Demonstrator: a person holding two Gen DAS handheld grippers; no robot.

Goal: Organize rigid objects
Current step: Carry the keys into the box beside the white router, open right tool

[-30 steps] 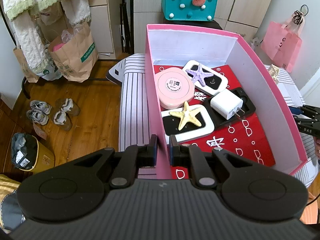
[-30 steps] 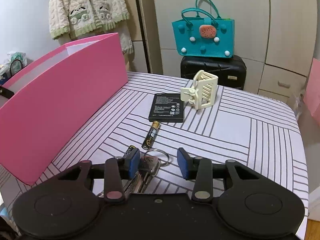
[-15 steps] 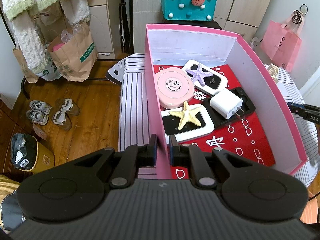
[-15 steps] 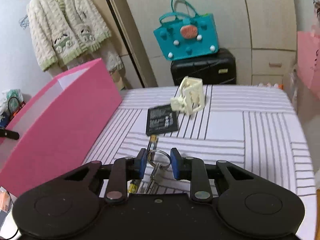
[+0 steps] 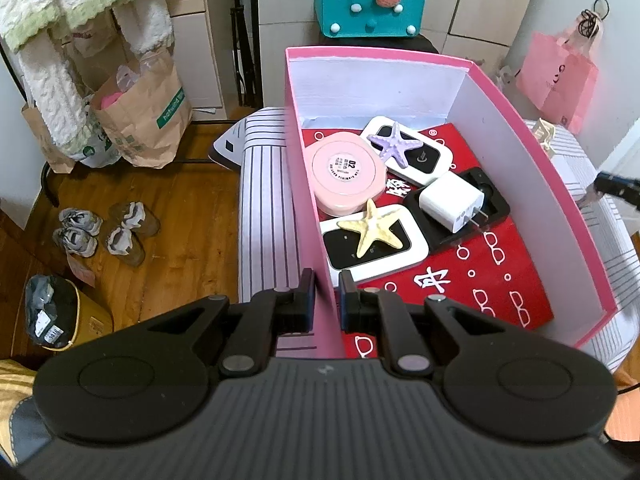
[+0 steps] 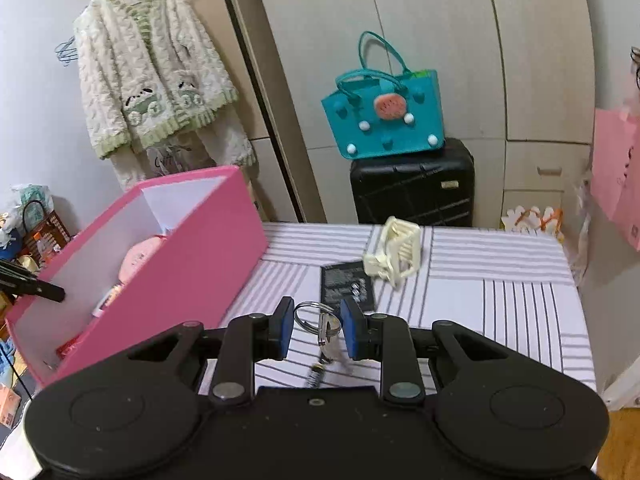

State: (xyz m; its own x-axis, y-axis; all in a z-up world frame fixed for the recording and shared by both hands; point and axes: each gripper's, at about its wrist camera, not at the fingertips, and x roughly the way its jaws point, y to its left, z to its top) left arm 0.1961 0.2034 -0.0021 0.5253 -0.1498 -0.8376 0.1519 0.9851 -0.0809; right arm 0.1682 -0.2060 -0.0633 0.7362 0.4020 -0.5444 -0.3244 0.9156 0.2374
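My left gripper (image 5: 327, 298) is shut on the left wall of the pink box (image 5: 400, 92), near its front corner. Inside lie a pink round case (image 5: 346, 176), a purple starfish (image 5: 394, 146), a yellow starfish (image 5: 374, 230) and a white charger (image 5: 450, 202). My right gripper (image 6: 317, 326) is shut on a metal key ring (image 6: 316, 314), and the keys (image 6: 329, 340) hang from it above the striped table (image 6: 500, 304). Below them lies an AA battery (image 6: 316, 376). Farther back rest a flat black battery (image 6: 347, 286) and a cream claw clip (image 6: 396, 254).
The pink box (image 6: 192, 264) stands left of my right gripper, with a left gripper finger (image 6: 32, 284) at its far wall. Behind the table are a black suitcase (image 6: 412, 184) and a teal bag (image 6: 384, 116). Shoes (image 5: 104, 232) and paper bags (image 5: 136, 120) sit on the wooden floor.
My right gripper closed on the key ring and rose, lifting the keys off the table. The left gripper and the box have not moved.
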